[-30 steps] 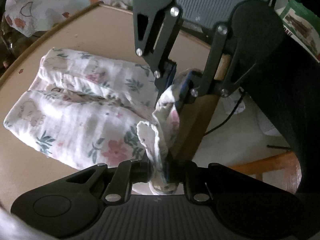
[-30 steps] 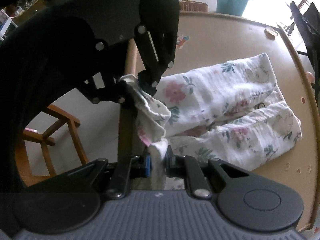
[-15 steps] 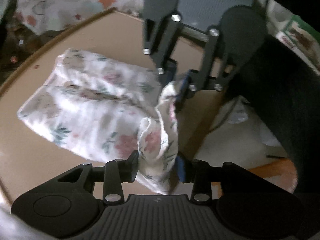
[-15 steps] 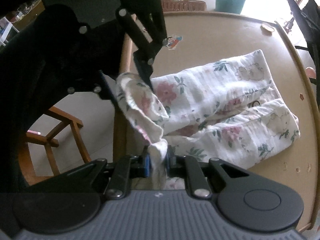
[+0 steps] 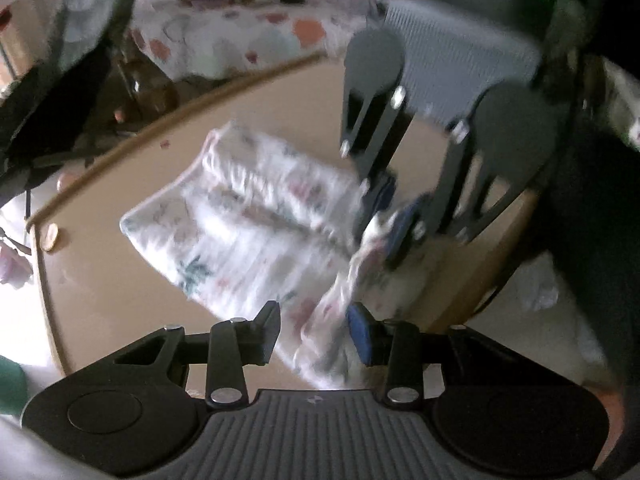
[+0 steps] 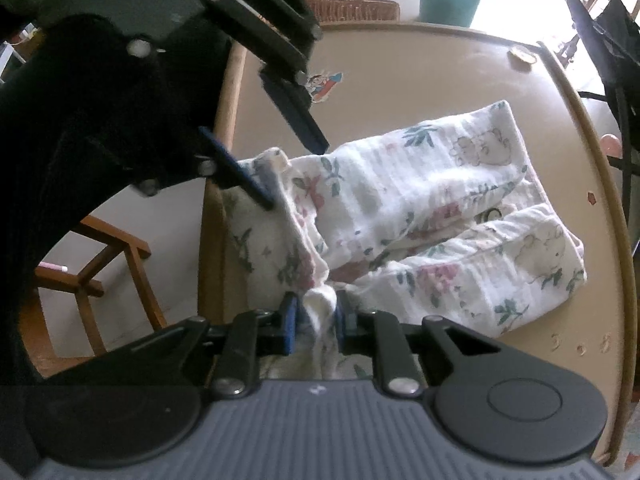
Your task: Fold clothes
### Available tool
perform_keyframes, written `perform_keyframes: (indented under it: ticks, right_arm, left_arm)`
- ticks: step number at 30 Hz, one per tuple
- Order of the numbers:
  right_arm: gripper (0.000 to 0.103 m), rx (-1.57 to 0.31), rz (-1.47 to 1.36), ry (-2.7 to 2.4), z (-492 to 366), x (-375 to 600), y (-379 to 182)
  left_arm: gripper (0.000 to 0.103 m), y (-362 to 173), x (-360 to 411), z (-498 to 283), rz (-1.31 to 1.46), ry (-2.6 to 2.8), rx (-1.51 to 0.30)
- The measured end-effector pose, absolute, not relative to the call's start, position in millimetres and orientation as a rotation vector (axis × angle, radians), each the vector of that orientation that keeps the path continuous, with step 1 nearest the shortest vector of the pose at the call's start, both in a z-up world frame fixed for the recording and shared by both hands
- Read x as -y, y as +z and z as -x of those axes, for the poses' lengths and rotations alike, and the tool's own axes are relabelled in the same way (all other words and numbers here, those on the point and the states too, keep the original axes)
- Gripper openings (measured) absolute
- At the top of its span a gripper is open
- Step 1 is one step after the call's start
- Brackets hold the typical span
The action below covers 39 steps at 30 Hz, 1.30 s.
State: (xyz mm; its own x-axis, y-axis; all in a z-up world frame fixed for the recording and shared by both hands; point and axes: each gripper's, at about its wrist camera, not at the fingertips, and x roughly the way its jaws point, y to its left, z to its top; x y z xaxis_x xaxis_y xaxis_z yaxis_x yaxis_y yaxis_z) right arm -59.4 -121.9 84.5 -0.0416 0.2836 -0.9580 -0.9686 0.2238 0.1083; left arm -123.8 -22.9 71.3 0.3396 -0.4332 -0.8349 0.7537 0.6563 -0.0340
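The floral garment (image 6: 420, 216) lies on the tan surface (image 6: 420, 68), its 2 folded halves reaching toward the far right corner and its near end bunched at the near edge. The right tongs (image 6: 316, 322) are narrow and pinch a gathered wad of that near end between their blue pads. The left tongs (image 5: 314, 330) stand wide, the cloth hanging loose in the gap and seemingly brushing only the blue right pad, though motion blur leaves that uncertain. In the right wrist view the left tongs (image 6: 294, 172) show spread over the bunched corner at the near left edge.

Beyond the far edge a teal bin (image 6: 448, 0) with a dark liner stands on the floor, its contents out of sight, and a wicker basket (image 6: 352, 8) sits beside it. A cartoon sticker (image 6: 324, 84) lies flat on the surface near the left edge, and a small round object (image 6: 522, 55) rests at the far right corner. A wooden chair (image 6: 100, 276) stands below the left edge. A dark rack (image 6: 612, 48) crowds the right edge.
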Motion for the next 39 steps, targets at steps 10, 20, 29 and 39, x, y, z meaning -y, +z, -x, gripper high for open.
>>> perform_keyframes:
  ticks: [10,20,29,39]
  right_arm:
    - [0.019,-1.114,0.792,1.199,64.7,122.8,75.7]
    - [0.022,-1.061,0.797,1.182,80.2,131.2,75.6]
    - [0.024,-1.065,0.819,1.148,78.4,142.4,74.4]
    - [0.024,-1.042,0.809,1.135,80.2,146.3,68.0]
  left_arm:
    - [0.041,45.2,63.8,131.0,-0.337,-0.758,-0.97]
    - [0.041,25.4,71.7,113.8,-0.328,-0.689,-0.997]
    - [0.041,27.7,67.0,118.2,-0.353,-0.695,-0.985]
    - [0.041,35.3,58.2,125.4,-0.357,-0.712,-0.98]
